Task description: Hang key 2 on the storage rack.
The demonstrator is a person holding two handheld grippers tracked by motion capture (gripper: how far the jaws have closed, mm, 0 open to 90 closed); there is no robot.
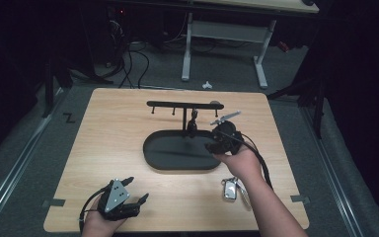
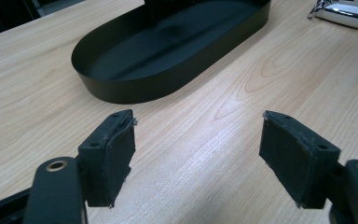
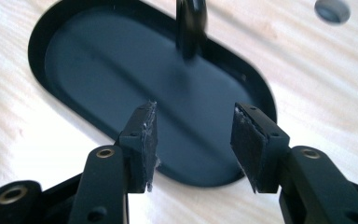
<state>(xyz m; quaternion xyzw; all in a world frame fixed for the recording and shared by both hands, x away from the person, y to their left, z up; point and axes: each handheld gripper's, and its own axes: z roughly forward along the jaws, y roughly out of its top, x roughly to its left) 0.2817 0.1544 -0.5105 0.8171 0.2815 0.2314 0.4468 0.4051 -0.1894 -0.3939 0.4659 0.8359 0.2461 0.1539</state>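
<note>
While the right hand-held gripper (image 3: 193, 135) is hovering with jaws apart and empty over the black tray (image 1: 153, 157) mid-table, I'm guessing that thin, stiff, slick metal is begging for a rim pinch.

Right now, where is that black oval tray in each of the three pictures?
High view: the tray sits mid-table, by the right claw.
Left gripper view: top centre, beyond the open jaws.
Right gripper view: under the jaws, filling the middle.
Shared landmark: the post rising from the tray.
</note>
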